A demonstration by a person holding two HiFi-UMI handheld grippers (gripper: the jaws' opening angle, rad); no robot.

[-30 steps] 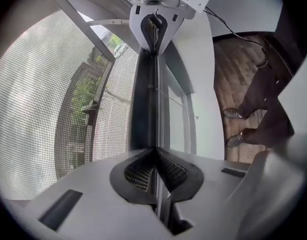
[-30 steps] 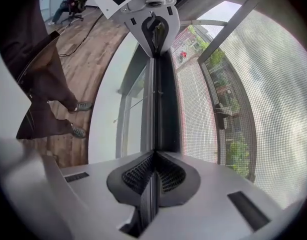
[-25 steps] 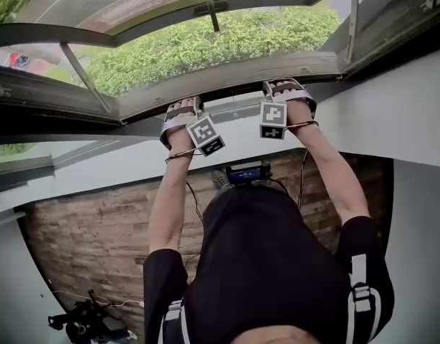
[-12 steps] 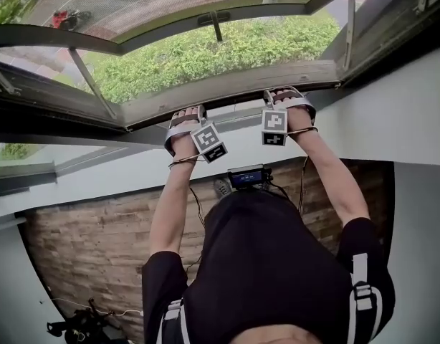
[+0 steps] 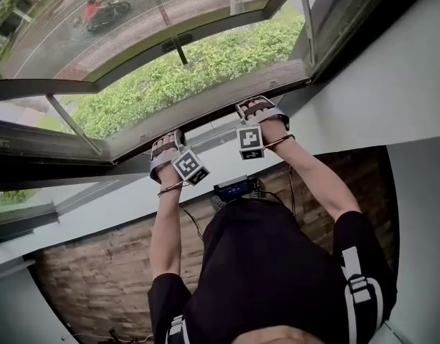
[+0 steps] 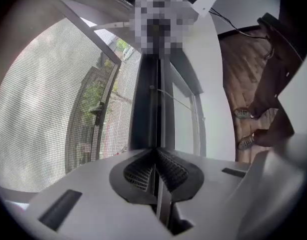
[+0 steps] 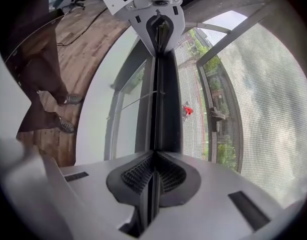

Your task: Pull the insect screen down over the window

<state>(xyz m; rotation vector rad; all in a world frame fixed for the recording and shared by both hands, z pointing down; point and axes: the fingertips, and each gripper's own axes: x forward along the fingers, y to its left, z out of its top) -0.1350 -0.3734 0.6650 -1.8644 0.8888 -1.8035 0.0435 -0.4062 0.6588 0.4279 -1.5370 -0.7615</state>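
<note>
The insect screen's mesh covers the window, and its grey bottom bar lies just above the white sill. My left gripper and right gripper both grip that bar from the room side, a short way apart. In the left gripper view the pads pinch a thin lip of the dark bar, with mesh to the left. The right gripper holds the same lip of the bar; its jaws have just been opening slightly, the lip still between them.
Beyond the mesh an outward-hung casement with a handle stands open over green bushes. A red motorbike is on the road outside. White wall flanks the window at right. A small device hangs at my waist over wooden floor.
The head view has swung, so the bar and both grippers sit lower and further left in the picture. Both grippers keep their hold on the bar. The red motorbike has moved along the road.
</note>
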